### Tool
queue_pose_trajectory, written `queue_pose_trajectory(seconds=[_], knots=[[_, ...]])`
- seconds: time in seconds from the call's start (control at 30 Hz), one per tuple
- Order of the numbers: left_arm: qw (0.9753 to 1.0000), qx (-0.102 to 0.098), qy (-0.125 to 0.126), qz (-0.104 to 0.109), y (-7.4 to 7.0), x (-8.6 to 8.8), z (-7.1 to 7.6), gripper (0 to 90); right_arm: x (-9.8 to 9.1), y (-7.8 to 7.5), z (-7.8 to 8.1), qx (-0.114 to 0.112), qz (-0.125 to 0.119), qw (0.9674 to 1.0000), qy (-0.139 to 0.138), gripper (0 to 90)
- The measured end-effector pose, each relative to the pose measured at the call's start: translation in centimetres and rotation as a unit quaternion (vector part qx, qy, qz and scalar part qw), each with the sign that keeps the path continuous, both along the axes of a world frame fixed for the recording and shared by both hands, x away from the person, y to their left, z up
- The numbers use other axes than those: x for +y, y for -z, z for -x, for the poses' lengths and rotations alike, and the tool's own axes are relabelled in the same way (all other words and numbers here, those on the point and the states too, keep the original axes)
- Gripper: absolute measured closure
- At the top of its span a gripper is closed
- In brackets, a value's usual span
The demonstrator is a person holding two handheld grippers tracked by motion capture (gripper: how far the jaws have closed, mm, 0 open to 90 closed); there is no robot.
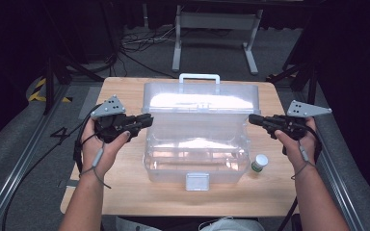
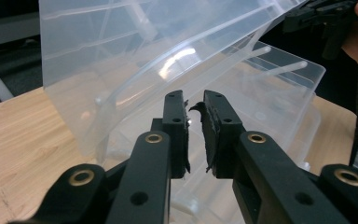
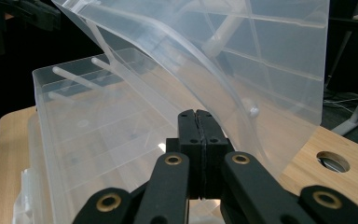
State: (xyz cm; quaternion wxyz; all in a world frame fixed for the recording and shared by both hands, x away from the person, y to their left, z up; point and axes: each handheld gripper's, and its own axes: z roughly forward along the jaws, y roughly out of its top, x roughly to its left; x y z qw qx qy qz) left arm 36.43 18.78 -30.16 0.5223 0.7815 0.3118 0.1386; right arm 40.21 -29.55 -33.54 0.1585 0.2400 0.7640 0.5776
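Note:
A clear plastic box [image 1: 196, 159] stands in the middle of the wooden table [image 1: 125, 192], its lid [image 1: 202, 102] raised and tilted back, with a white handle [image 1: 199, 77] on top. My left gripper [image 1: 149, 119] is level at the lid's left edge. In the left gripper view its jaws [image 2: 194, 105] stand a narrow gap apart with nothing between them, the lid [image 2: 135, 60] just beyond. My right gripper [image 1: 251, 119] is at the lid's right edge. In the right gripper view its jaws [image 3: 196, 114] are shut together, pointing at the lid [image 3: 242, 60].
A small white bottle with a green label [image 1: 259, 162] stands on the table right of the box. The box's white latch [image 1: 197, 181] faces the front edge. A round hole [image 3: 332, 161] is in the tabletop. Cables and a table frame lie on the floor behind.

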Motion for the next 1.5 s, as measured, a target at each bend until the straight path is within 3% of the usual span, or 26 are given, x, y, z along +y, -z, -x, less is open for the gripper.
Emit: queue_pose_trajectory(seconds=[0.37, 1.0, 1.23, 1.4, 1.43, 1.5], knots=[[0.9988, -0.017, -0.007, 0.045, 2.5, 0.3, -0.7, 81.4, 0.1, 0.4, 0.7, -0.006, 0.000, 0.9999, 0.008, 90.0], [0.9989, -0.032, -0.009, 0.034, 2.6, 0.2, -2.0, 88.9, -0.4, 0.7, 1.8, -0.006, 0.006, 0.9997, 0.024, 90.0], [0.9990, -0.031, -0.005, 0.030, 2.3, 0.0, -2.4, 89.0, -0.9, 0.4, 3.1, -0.020, 0.019, 0.9983, 0.052, 85.8], [0.9990, -0.031, -0.005, 0.031, 2.2, 0.1, -2.6, 89.0, -0.8, 0.2, 3.7, -0.035, 0.022, 0.9951, 0.090, 76.2], [0.9990, -0.032, -0.005, 0.029, 2.1, 0.0, -2.7, 89.0, -0.5, 0.1, 3.8, -0.044, 0.017, 0.9928, 0.110, 69.3], [0.9990, -0.034, -0.007, 0.029, 2.0, 0.0, -2.8, 88.9, -0.3, 0.0, 3.8, -0.046, 0.016, 0.9916, 0.120, 67.6]])
